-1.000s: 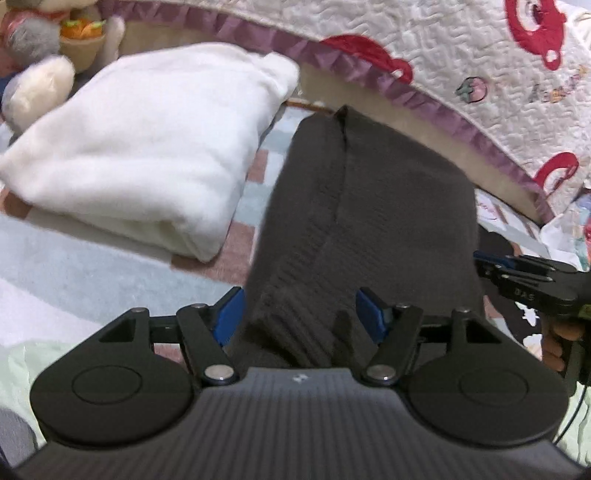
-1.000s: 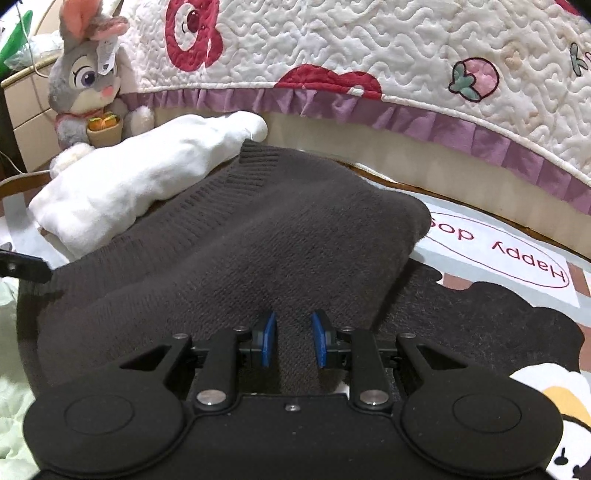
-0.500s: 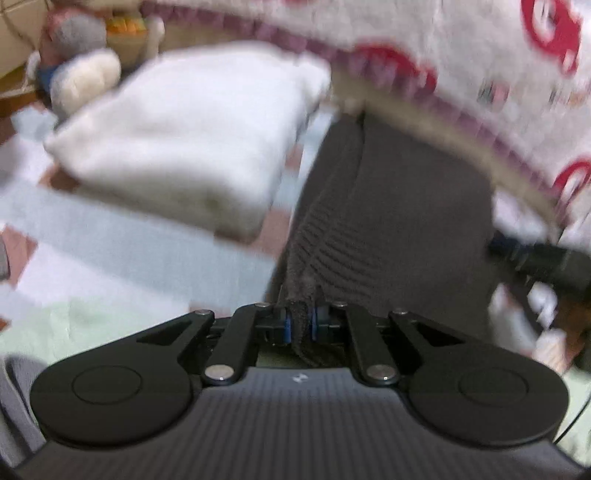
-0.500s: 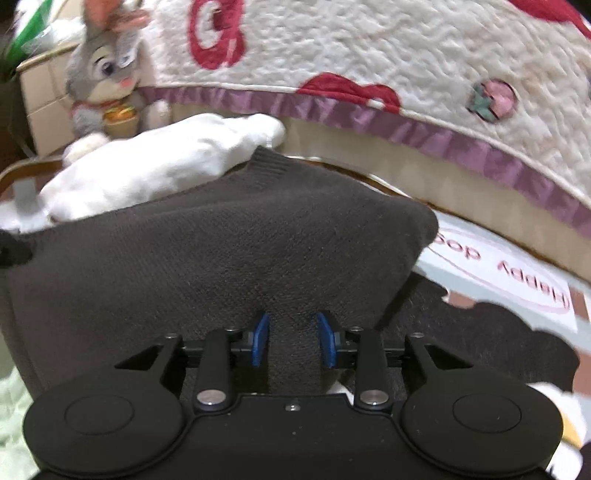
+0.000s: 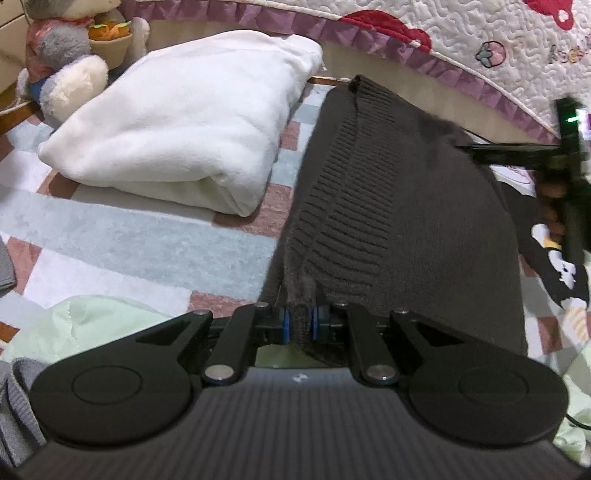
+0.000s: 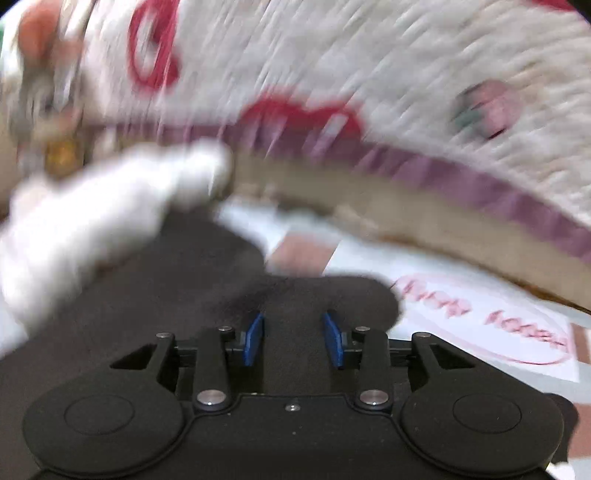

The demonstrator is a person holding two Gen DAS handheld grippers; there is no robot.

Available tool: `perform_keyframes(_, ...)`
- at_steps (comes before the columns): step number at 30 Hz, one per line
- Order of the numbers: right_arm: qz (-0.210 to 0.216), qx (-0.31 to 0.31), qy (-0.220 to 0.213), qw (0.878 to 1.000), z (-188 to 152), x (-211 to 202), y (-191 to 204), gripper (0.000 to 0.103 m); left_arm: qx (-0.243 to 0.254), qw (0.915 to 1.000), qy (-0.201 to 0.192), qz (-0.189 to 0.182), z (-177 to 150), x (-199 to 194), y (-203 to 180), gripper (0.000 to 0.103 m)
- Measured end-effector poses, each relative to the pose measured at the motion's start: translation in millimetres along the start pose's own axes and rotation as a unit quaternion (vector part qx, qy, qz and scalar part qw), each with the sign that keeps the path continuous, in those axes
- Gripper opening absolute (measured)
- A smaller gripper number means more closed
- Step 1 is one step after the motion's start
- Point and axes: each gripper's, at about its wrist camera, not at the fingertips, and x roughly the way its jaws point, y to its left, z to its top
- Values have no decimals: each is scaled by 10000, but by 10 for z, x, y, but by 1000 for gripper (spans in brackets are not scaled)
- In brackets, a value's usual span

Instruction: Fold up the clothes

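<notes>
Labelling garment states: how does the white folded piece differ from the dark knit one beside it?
The white fleece bundle is plush, smooth and thickly folded; the dark knit sweater is ribbed along one edge and lies flatter and longer. The white fleece bundle lies free, no gripper on it; the dark knit sweater's near edge is pinched in the left gripper, while the right gripper, jaws opening, straddles it without pinching. Both rest on the checked rug.

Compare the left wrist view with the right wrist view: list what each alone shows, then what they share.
Left wrist only: the left gripper pinching the dark knit sweater at its ribbed hem, and a pale green cloth.

Right wrist only: the right gripper, jaws opening over the sweater, and a pink-lettered oval on the rug.

Both: the sweater, the folded white blanket, the plush rabbit and the quilt.
</notes>
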Motion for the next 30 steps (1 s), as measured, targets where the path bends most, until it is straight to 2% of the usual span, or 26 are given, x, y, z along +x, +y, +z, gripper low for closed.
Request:
perform_keyframes(2, -40, -320, 48, 9995, -6, 163, 69, 46, 15, 10000, -1, -82, 5, 11, 18, 15)
perform_keyframes(3, 1, -207, 96, 9997, 18, 193, 59, 46, 15, 9999, -7, -128, 10, 14, 29, 17)
perform_keyframes(4, 42, -93, 155, 9998, 47, 215, 43, 46, -46, 9997, -56, -221, 29, -6, 59, 23)
perform_keyframes(8, 37, 72, 246, 9997, 77, 101, -20, 46, -561, 9936, -616, -759, 200, -193, 243, 33)
perform_keyframes(10, 7, 100, 157, 9998, 33, 7, -9, 46, -530, 9908, -817, -938, 368, -200, 224, 37)
perform_keyframes(11, 14, 56, 104, 9999, -4, -23, 13, 46, -385, 9912, -834, -954, 493, -127, 163, 45)
perform_keyframes(12, 2, -46, 50, 10000, -39, -27, 38, 46, -240, 9913, -851, -970, 618, -53, 102, 47)
perform_keyframes(14, -12, -254, -50, 9997, -98, 0, 80, 47, 130, 9923, -842, -895, 878, 174, -70, 47)
perform_keyframes(18, 58, -245, -134, 9996, -88, -86, 41, 46, 442, 9928, -787, -784, 1385, 747, -412, 48)
perform_keyframes(21, 293, -49, -164, 9994, -123, -182, -66, 46, 566, 9916, -805, -834, 1658, 1166, -615, 54)
perform_keyframes(25, 721, 161, -97, 9972, -222, -243, -202, 46, 600, 9936, -776, -551, 1886, 1661, -660, 62)
perform_keyframes(26, 798, 137, -81, 9967, -238, -262, -220, 46, 595, 9951, -555, -564, 1928, 1798, -660, 54)
perform_keyframes(27, 859, 97, -52, 9962, -251, -279, -233, 46, 590, 9960, -362, -572, 1967, 1917, -659, 41)
perform_keyframes(28, 909, 42, -22, 9959, -259, -300, -246, 46, 585, 9960, -401, -547, 1990, 1891, -644, 17)
perform_keyframes(29, 948, -13, -4, 9955, -261, -325, -262, 46, 580, 9960, -440, -522, 2014, 1865, -630, 10)
perform_keyframes(30, 967, -33, -1, 9953, -254, -350, -282, 46, 576, 9960, -479, -496, 2037, 1838, -615, 8)
